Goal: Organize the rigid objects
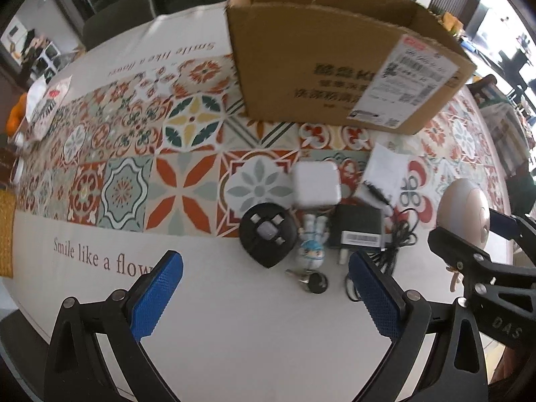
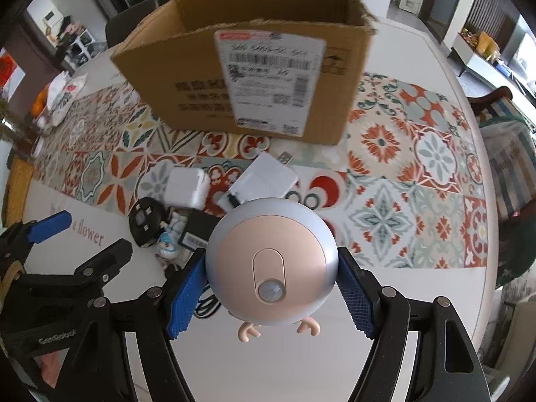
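One round white surface (image 1: 234,328) carries everything, covered by a cloth with a band of coloured tile patterns (image 1: 140,154) and the printed words "Smile like a flower". Around it the room shows dark chairs, a shelf unit at the far left and bright windows at the right. At the left rim of the surface lie a printed bag (image 1: 47,104) and something orange beside it.

At the far side stands an open cardboard box (image 1: 321,67) with a white shipping label (image 2: 268,80) on its near wall; its inside cannot be seen from either view.

Before the box lies a close group of small things: a white square charger (image 1: 316,184), a black round cable reel (image 1: 268,234), a small white and blue figurine (image 1: 311,241) just beside the reel, a black power adapter (image 1: 356,231) with its black cord (image 1: 398,238), a white paper packet (image 1: 385,171) and a dark key (image 1: 311,279) nearest the rim.

The right claw (image 2: 271,284) is clenched on a round silver and pink sensor light (image 2: 271,261), its blue pads pressing on both sides, holding it clear above the surface, to the right of the group. The left claw (image 1: 264,298) stands released with nothing between its pads, above the bare white cloth near the key.
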Demonstrator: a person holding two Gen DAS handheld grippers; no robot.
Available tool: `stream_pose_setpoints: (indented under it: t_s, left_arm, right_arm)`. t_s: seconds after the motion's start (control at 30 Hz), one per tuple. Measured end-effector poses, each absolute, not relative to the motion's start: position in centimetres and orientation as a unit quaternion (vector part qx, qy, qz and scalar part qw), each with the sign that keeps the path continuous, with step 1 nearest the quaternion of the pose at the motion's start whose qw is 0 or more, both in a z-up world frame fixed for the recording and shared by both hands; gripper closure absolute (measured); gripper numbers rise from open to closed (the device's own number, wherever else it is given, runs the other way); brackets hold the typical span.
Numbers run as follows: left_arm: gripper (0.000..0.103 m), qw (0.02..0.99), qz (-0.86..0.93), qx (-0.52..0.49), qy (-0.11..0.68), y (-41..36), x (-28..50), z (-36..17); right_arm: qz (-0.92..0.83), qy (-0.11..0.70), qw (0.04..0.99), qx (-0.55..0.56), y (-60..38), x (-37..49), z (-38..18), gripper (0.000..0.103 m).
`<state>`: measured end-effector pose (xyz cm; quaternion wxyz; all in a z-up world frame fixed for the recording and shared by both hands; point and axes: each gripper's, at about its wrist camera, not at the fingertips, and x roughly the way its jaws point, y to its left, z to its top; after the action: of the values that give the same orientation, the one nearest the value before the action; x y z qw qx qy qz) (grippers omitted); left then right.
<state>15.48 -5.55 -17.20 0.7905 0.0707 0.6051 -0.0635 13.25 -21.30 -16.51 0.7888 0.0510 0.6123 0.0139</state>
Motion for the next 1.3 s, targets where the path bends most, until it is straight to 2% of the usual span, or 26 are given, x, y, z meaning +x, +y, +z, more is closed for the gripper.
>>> stream_pose_setpoints:
  t_s: [0.23, 0.37, 0.57, 0.7, 1.13, 1.3]
  left_arm:
    - [0.007, 0.777, -0.050, 0.066, 0.625, -5.0, 16.9, -19.5]
    - [0.020, 0.771, -0.041, 0.057, 0.633, -5.1, 18.1, -20.7]
    - [0.028, 0.764, -0.044, 0.042, 0.643, -5.2, 19.1, -22.0]
    - [0.039, 0.755, -0.042, 0.039, 0.653, -5.3, 19.7, -22.9]
    - [0.042, 0.749, -0.035, 0.034, 0.661, -3.8, 18.7, -23.6]
    - [0.048, 0.747, -0.038, 0.039, 0.662, -4.1, 18.3, -24.5]
  right_arm:
    - [0.018, 0.627, 0.778, 0.045, -20.2, 14.5, -17.9, 0.028]
    - [0.021, 0.632, 0.774, 0.038, -19.9, 15.2, -18.5, 0.028]
    - [0.022, 0.640, 0.767, 0.041, -20.0, 15.7, -19.4, 0.028]
    - [0.021, 0.643, 0.764, 0.043, -20.1, 15.9, -19.8, 0.028]
    - [0.028, 0.647, 0.760, 0.047, -19.6, 15.9, -20.5, 0.028]
    - [0.030, 0.649, 0.758, 0.047, -19.5, 15.8, -20.7, 0.028]
